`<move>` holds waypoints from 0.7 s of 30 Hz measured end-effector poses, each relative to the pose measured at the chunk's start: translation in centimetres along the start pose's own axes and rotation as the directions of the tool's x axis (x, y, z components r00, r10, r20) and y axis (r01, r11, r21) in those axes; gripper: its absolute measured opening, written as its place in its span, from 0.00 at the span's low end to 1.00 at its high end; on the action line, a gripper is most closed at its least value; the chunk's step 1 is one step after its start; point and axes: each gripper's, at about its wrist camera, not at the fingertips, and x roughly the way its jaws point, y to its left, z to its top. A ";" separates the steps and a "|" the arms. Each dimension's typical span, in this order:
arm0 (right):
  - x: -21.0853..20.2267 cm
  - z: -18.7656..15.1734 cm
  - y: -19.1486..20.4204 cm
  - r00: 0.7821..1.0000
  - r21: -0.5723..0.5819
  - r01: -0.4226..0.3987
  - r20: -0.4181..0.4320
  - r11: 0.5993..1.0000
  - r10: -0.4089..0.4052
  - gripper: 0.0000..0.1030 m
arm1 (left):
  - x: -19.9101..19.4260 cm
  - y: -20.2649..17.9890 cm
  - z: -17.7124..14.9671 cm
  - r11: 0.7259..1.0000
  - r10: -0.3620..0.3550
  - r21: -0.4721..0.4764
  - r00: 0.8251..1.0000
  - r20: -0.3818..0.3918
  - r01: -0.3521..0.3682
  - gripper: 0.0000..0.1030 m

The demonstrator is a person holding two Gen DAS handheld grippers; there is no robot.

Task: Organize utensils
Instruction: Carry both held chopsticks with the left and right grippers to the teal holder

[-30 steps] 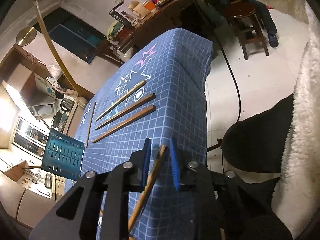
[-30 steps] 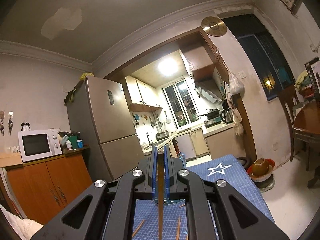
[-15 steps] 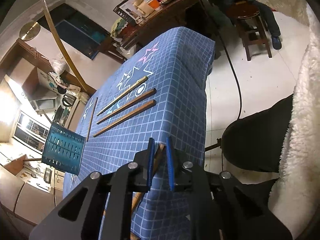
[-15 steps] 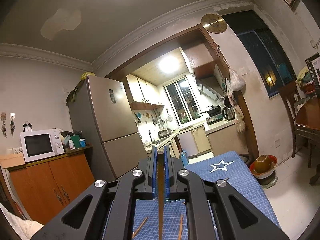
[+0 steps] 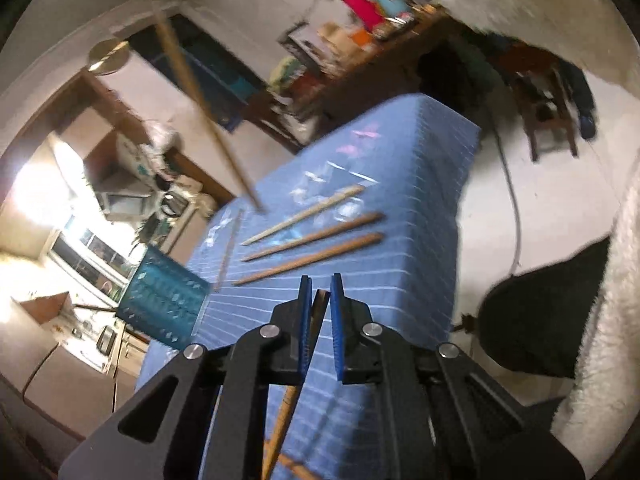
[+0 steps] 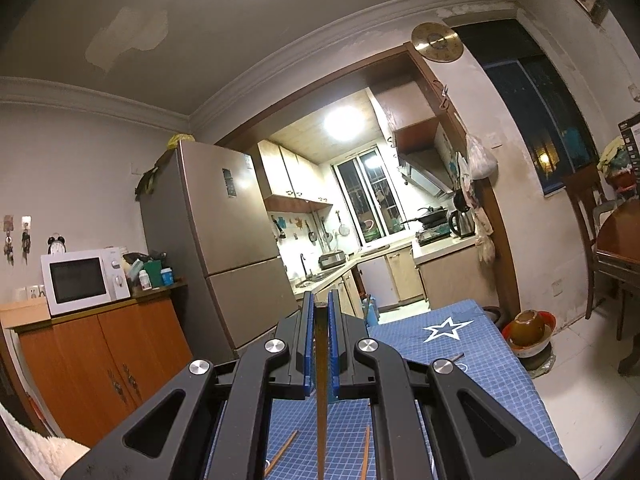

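On blue tablecloth [image 5: 432,216], four loose chopsticks [image 5: 308,256], one teal basket [image 5: 164,304], left claw [image 5: 319,300] and right claw [image 6: 318,312] each clamping one chopstick.

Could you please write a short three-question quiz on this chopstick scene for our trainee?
1. True or false: the left claw is empty.
2. How many chopsticks lie side by side in the row on the blue cloth ahead of the left claw, leaving out the separate one near the basket? A) one B) three C) six
3. Fill in: the teal ____ stands at the cloth's left edge in the left wrist view.

Key:
1. False; it grips a chopstick.
2. B; pale, middle and nearest.
3. basket.
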 end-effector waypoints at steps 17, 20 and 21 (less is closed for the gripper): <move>9.4 -1.4 4.6 0.980 -0.065 -0.090 -0.182 0.994 0.077 0.08 | -4.5 13.0 -2.7 0.890 0.327 -0.352 0.944 0.049 -0.290 0.06; 11.3 -1.4 5.8 0.973 -0.074 -0.113 -0.212 0.991 0.095 0.08 | -5.2 14.6 -3.3 0.857 0.371 -0.404 0.927 0.054 -0.320 0.06; 12.1 -1.4 6.2 0.969 -0.075 -0.123 -0.225 0.990 0.103 0.08 | -5.5 15.1 -3.4 0.845 0.388 -0.420 0.920 0.055 -0.331 0.06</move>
